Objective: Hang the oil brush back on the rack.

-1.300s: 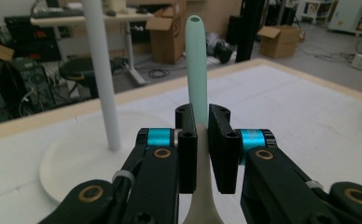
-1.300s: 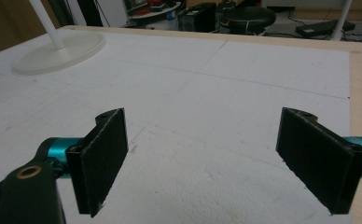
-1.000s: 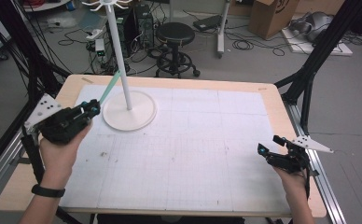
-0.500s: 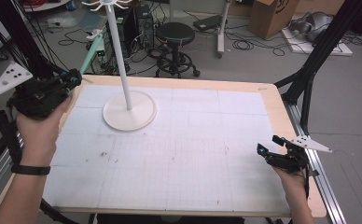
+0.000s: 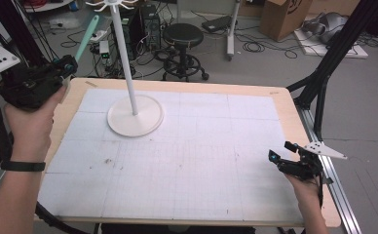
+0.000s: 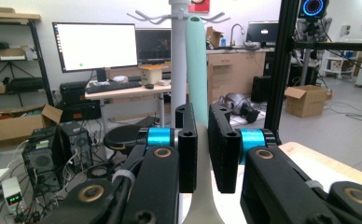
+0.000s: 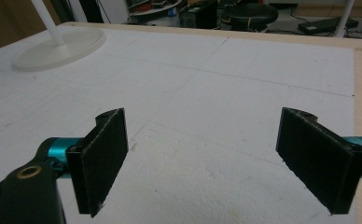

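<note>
Table (image 5: 187, 161) unchanged, hook stand (image 5: 131, 73) on it. Left gripper (image 5: 67, 66) has lifted off the board up to hook height, jaws clenched on mint utensil handle (image 6: 197, 65); likely hanging next. Right gripper (image 5: 282, 163) idle, released.

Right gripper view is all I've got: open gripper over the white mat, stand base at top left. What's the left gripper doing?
Observer: The left gripper is raised off the table's left edge, shut on a mint-green handle.
Operator: What's on top of the stand? I see just the base.
Observer: The white stand has a ring of hooks on top, nothing hanging on them.
Operator: Handle near the hooks?
Observer: In the left gripper view its tip points up beside the pole, just under the hooks; I cannot tell the gap.
</note>
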The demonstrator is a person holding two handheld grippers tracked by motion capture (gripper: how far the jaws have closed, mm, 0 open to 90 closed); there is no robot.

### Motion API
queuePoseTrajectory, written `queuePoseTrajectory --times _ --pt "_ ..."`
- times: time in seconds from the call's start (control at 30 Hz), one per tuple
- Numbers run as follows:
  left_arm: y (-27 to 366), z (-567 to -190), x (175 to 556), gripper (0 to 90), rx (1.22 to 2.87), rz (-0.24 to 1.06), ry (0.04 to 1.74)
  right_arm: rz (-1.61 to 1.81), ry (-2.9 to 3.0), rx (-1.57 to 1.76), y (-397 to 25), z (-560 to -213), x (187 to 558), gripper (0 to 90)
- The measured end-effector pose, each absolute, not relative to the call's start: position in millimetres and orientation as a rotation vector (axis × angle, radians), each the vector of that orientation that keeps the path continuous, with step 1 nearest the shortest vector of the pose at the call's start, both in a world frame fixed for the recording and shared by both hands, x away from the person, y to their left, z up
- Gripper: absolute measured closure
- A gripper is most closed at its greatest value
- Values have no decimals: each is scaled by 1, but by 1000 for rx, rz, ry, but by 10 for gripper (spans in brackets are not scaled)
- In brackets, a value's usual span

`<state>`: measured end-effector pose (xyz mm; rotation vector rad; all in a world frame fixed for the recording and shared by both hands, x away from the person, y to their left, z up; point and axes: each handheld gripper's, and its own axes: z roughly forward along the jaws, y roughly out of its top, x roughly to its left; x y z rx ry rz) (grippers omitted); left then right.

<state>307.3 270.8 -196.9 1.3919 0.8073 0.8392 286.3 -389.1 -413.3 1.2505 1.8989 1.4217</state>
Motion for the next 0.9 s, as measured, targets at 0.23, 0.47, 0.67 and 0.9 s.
queuePoseTrajectory --times 0.23,0.47,0.67,0.9 --pt "274 -190 311 825 1386 842 816 1418 1901 1246 -389 -413 286 157" --pt "276 -186 315 825 1395 844 824 1416 1904 1246 -389 -414 287 157" --pt "274 -184 321 824 1402 846 828 1417 1904 1247 -389 -414 287 157" --pt "273 -185 325 824 1419 848 831 1417 1904 1245 -390 -414 287 158"
